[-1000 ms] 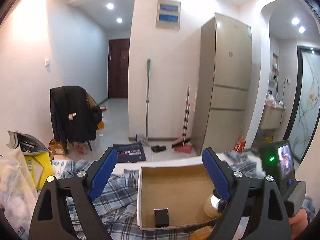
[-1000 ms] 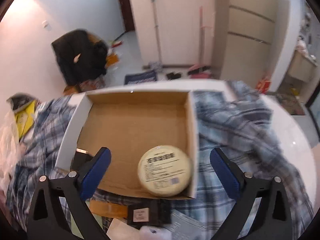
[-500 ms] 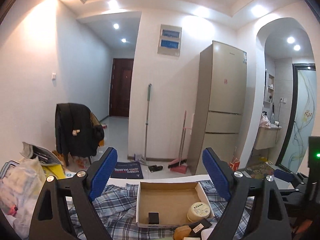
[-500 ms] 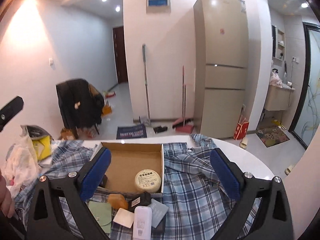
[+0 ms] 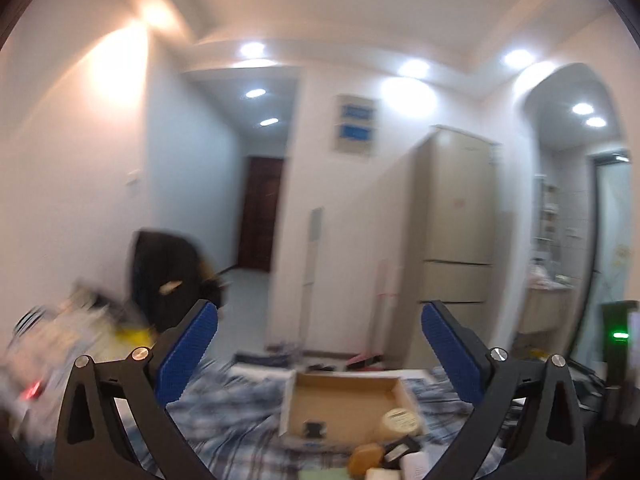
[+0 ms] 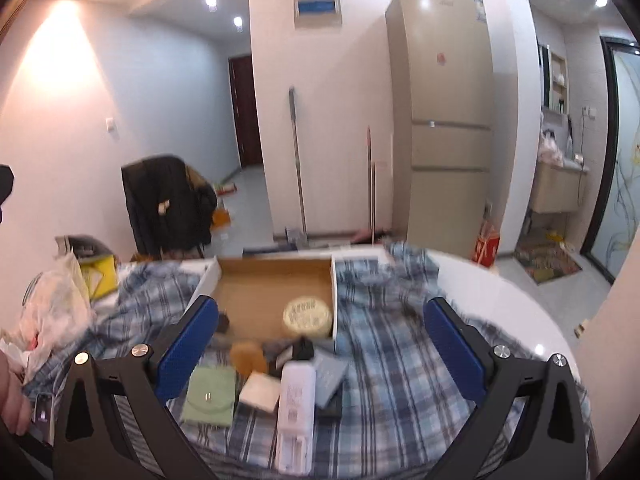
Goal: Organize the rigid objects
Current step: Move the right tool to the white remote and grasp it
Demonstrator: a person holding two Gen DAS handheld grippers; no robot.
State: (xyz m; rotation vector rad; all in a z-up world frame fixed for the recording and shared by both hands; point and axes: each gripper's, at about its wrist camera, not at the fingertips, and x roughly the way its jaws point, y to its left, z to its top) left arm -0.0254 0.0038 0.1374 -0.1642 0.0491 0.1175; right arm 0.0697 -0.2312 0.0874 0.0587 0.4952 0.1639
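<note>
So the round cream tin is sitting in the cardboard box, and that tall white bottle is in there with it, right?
Not quite. The round cream tin does sit in the cardboard box, but the tall white bottle lies outside it, on the plaid cloth in front of the box. The right wrist view shows this.

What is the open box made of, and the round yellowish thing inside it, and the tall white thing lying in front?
The box looks like cardboard: matte brown inside, white outer walls. The round tin is cream with a printed label on its flat top; metal or plastic, hard to tell. The white bottle looks like smooth plastic, slightly glossy. All sit on a soft checked cloth, woven fabric by its folds.
</note>
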